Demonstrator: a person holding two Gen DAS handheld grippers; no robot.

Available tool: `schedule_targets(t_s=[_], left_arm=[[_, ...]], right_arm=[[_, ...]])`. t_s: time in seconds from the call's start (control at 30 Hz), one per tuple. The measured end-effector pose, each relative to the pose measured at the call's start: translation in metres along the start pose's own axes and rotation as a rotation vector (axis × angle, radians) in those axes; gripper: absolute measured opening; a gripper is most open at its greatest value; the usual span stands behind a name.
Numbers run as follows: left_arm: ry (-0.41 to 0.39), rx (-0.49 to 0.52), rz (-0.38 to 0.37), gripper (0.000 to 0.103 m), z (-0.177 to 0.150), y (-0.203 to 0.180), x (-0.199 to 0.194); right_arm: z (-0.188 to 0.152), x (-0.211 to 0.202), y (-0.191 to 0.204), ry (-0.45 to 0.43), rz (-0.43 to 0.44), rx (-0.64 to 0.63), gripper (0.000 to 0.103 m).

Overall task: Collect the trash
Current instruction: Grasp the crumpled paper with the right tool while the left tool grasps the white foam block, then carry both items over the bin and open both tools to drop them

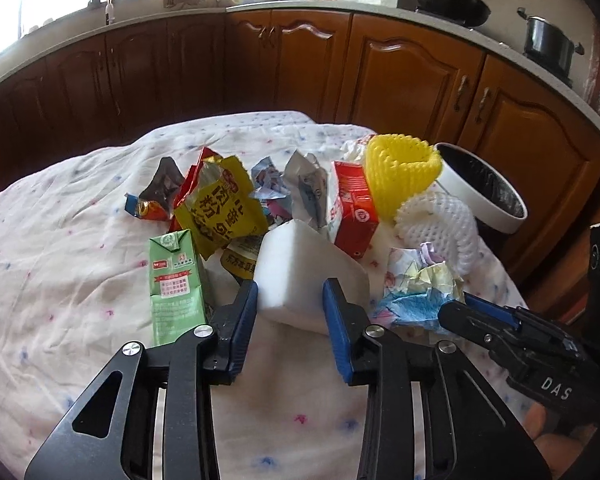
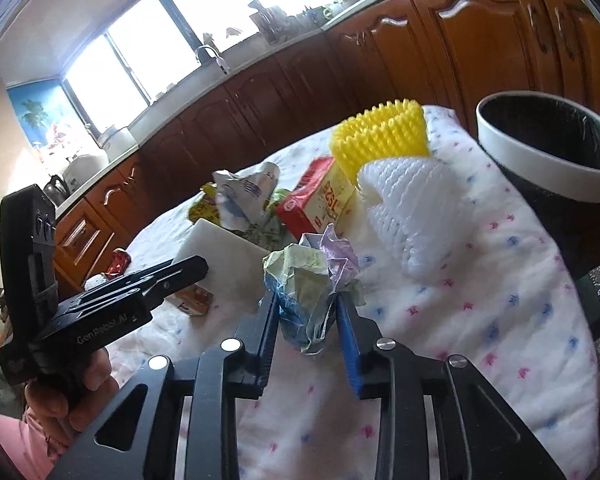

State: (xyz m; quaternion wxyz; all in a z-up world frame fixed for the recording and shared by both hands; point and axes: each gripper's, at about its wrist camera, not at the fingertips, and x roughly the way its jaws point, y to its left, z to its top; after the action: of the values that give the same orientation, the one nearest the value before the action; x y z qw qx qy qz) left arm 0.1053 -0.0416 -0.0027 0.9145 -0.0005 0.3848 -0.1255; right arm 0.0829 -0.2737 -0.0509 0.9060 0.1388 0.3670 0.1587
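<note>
Trash lies in a heap on a cloth-covered table (image 1: 60, 248). My left gripper (image 1: 290, 296) is shut on a white foam block (image 1: 300, 268), its blue pads pressed on both sides; the block also shows in the right wrist view (image 2: 220, 256). My right gripper (image 2: 306, 308) is shut on a crumpled coloured paper wad (image 2: 304, 296), which the left wrist view shows too (image 1: 416, 288). A white bin with a black liner (image 2: 548, 152) stands at the table's right edge, also in the left wrist view (image 1: 480, 188).
The heap holds a green carton (image 1: 176, 284), a yellow snack bag (image 1: 220, 204), a red carton (image 1: 352, 208), a yellow foam net (image 1: 400, 172) and a white foam net (image 1: 440, 228). Wooden cabinets (image 1: 400, 76) and a counter ring the table.
</note>
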Motion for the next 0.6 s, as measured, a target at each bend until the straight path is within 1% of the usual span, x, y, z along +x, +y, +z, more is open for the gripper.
schedule_targets(t_s=[0.13,0.33,0.53,0.6], left_arm=[[-0.014,0.000,-0.047,0.031,-0.005,-0.003,-0.019],[-0.066,0.022,-0.085,0.031,0.004,-0.023,-0.037],[-0.108,0.069,-0.115,0.031,0.027,-0.052,-0.034],[-0.107,0.076,-0.128,0.031,0.033,-0.062,-0.028]], right_arm=[[-0.001,-0.023,-0.001,-0.037,0.000,-0.003,0.030],[0.010,-0.058,-0.017,-0.118,-0.054,0.009,0.030],[0.026,-0.081,-0.048,-0.168,-0.137,0.039,0.030],[0.033,-0.089,-0.061,-0.180,-0.164,0.048,0.030]])
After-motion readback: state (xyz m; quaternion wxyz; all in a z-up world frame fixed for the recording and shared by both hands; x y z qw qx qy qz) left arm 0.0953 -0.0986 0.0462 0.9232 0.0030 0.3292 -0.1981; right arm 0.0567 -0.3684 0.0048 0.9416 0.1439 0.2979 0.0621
